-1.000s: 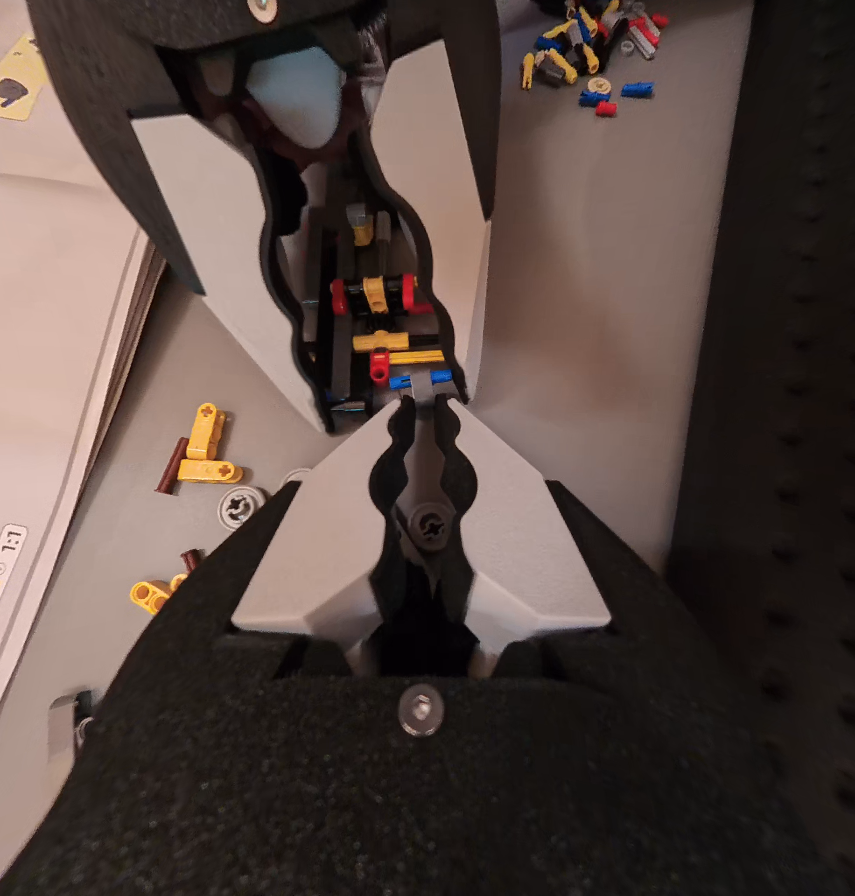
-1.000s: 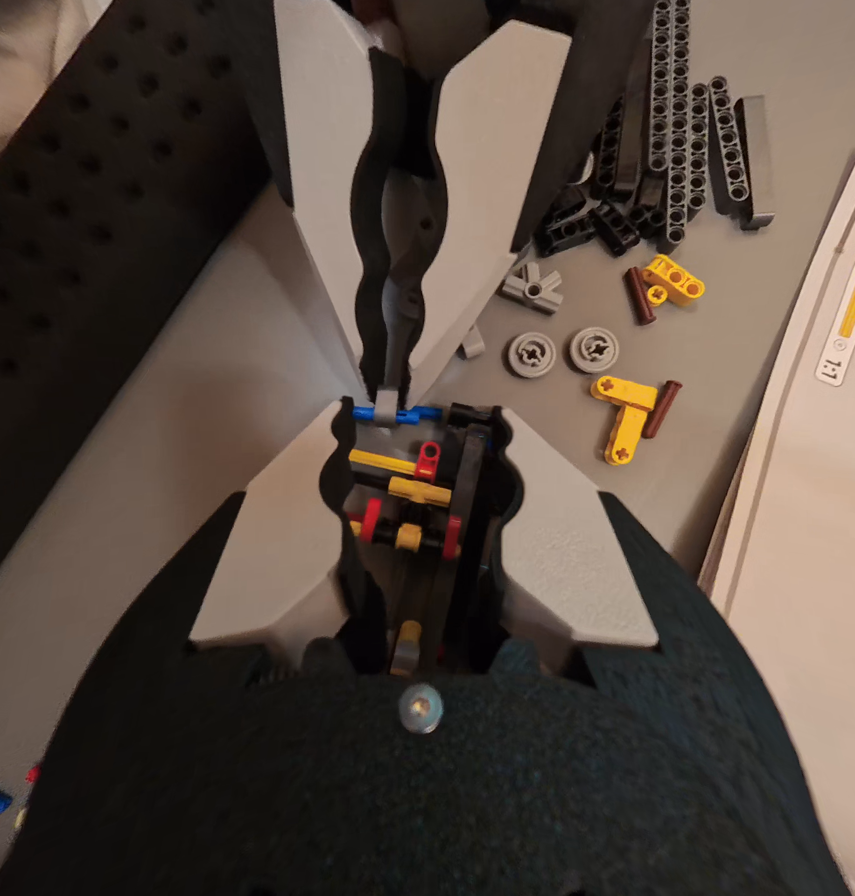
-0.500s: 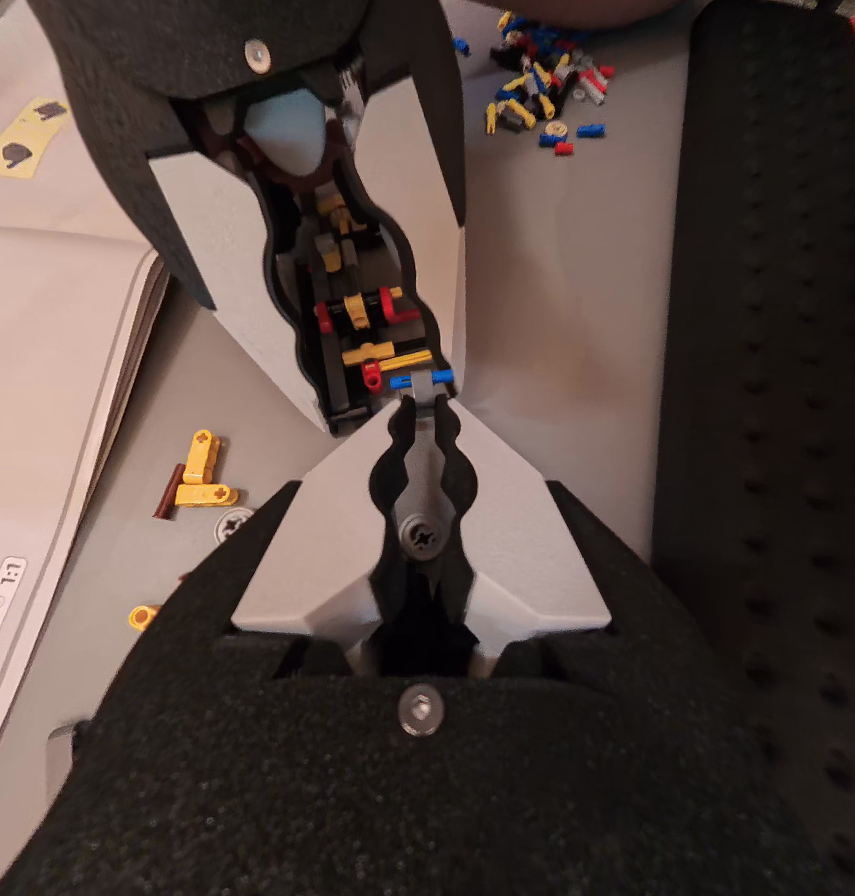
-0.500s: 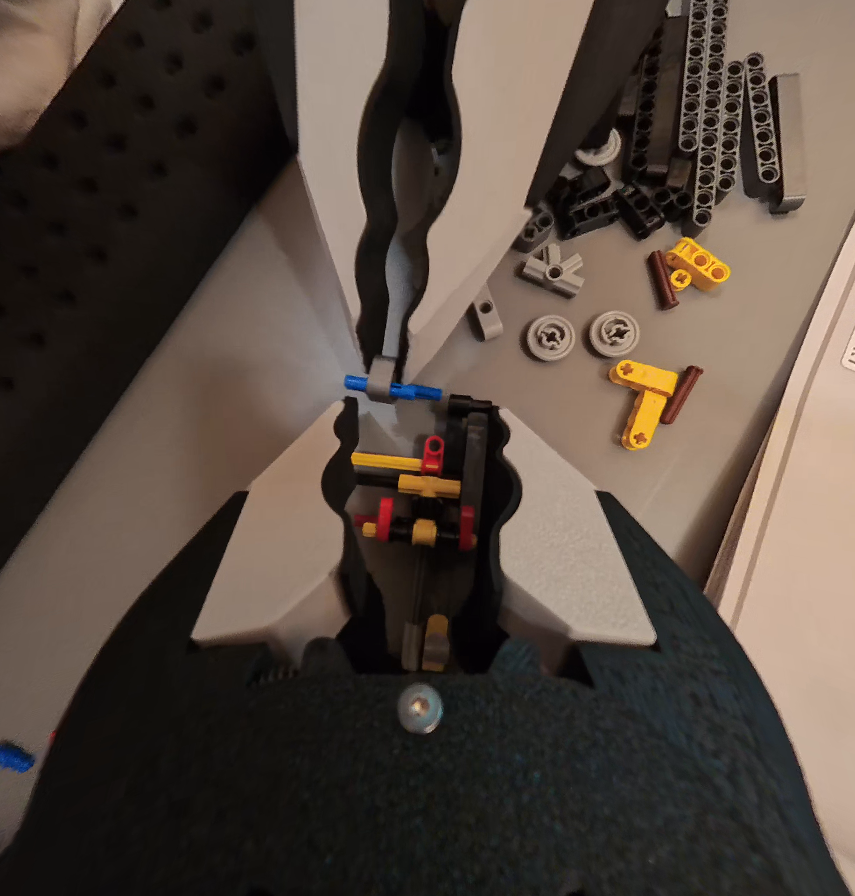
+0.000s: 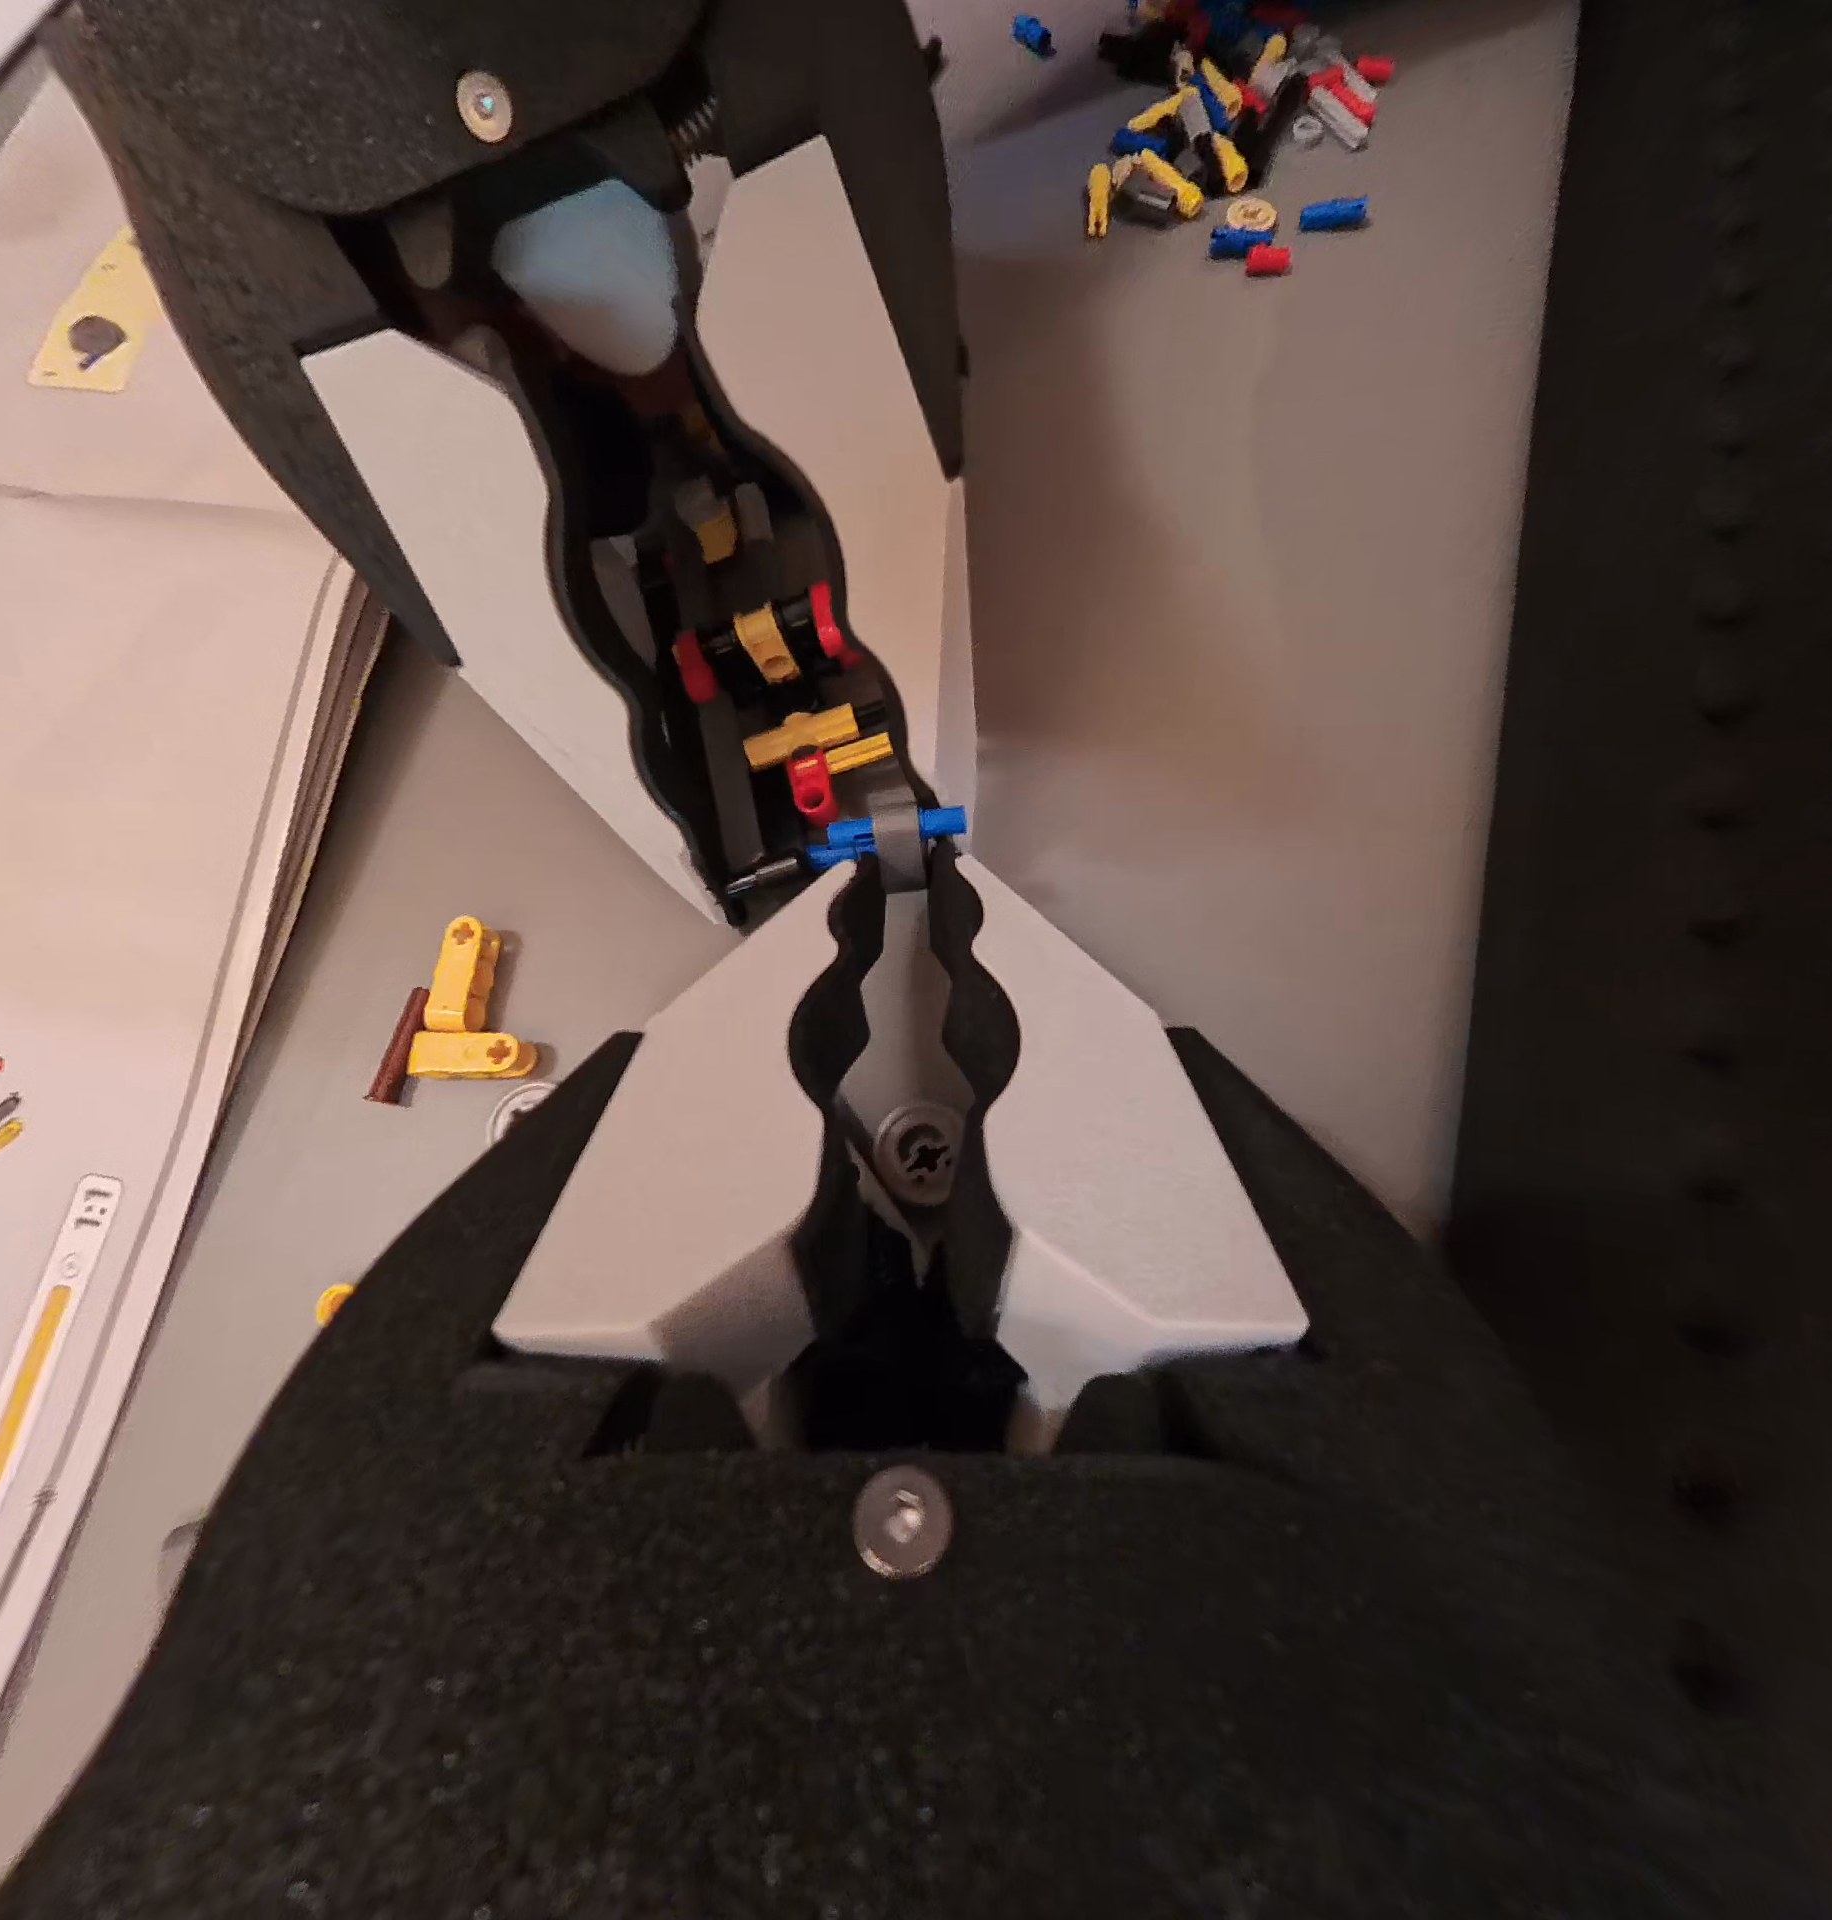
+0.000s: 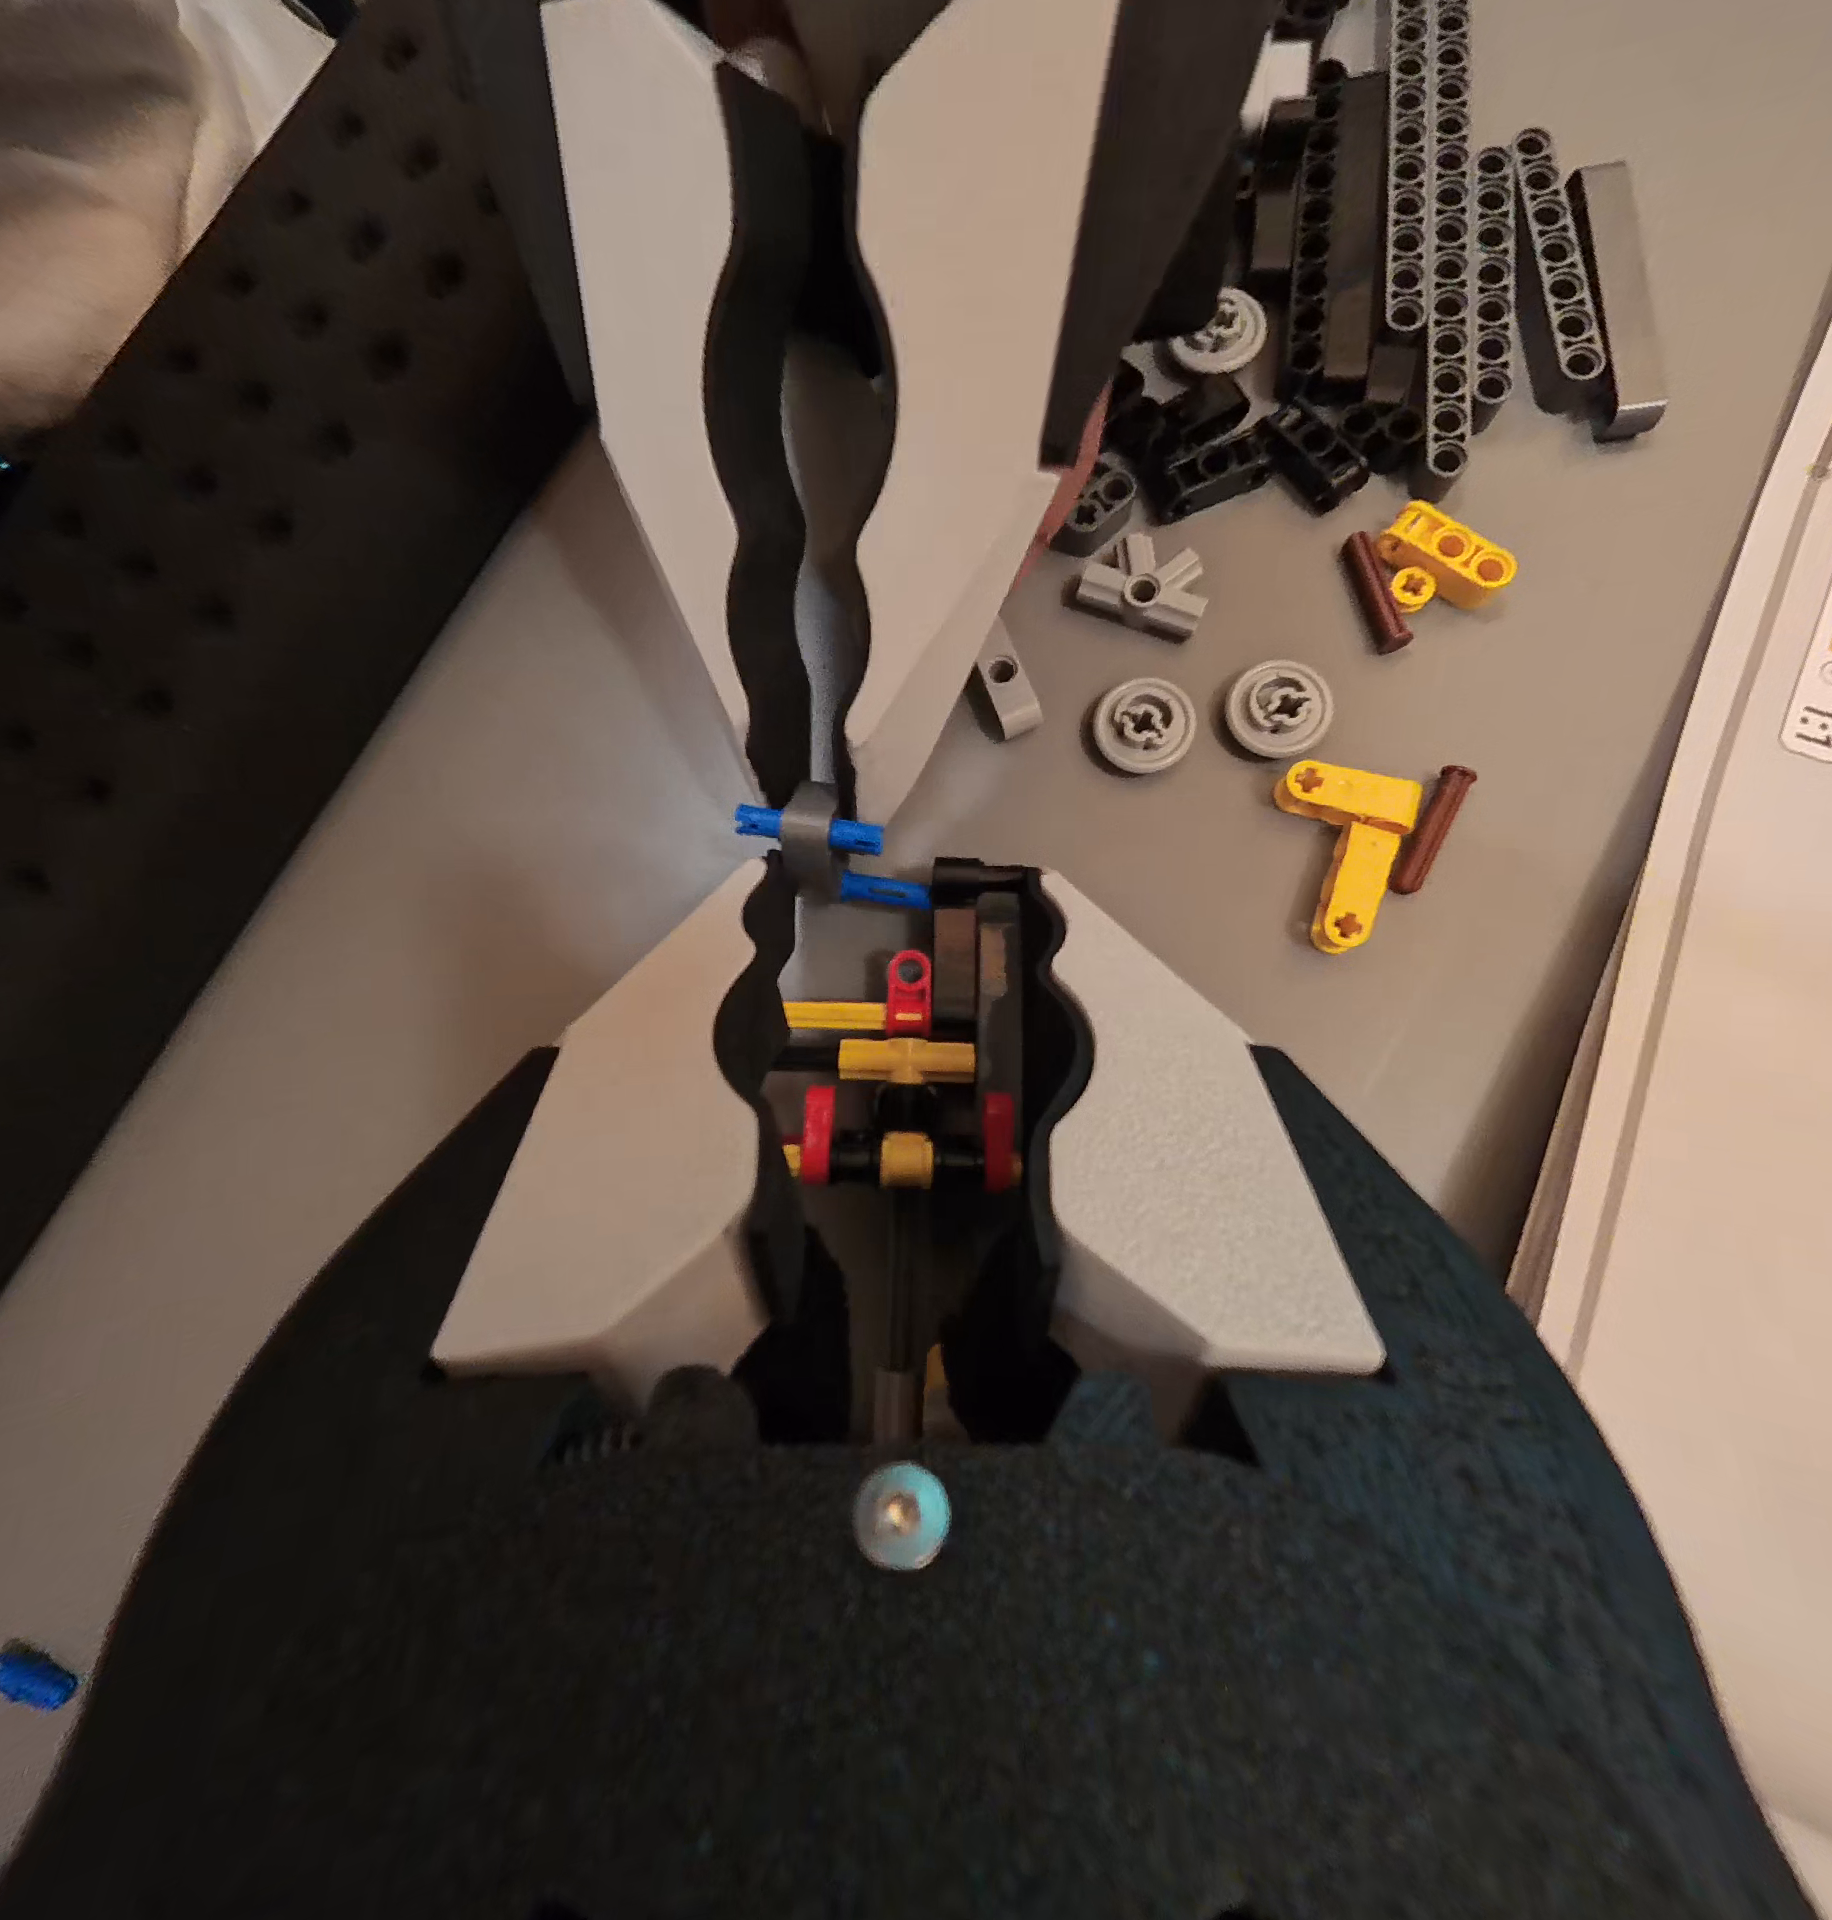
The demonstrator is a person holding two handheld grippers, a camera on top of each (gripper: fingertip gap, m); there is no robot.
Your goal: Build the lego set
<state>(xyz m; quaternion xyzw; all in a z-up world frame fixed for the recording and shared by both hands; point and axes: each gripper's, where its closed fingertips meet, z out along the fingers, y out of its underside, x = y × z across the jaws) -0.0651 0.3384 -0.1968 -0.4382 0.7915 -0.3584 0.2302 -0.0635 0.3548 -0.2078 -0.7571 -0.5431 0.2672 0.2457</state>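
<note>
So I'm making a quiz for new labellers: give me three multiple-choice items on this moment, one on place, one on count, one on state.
1. Where is the black frame assembly?
A. between the right tongs
B. on the booklet
C. in the beam pile

2. How many round grey pulleys lie side by side near the yellow L-piece?
A. one
B. two
C. four

3. What are the left tongs doing?
A. hanging open
B. pinching a grey connector with blue pins
C. gripping a beam

Key: 1 A, it sits between the right fingers; 2 B, two pulleys on the table; 3 B, tips closed on the connector.
</note>
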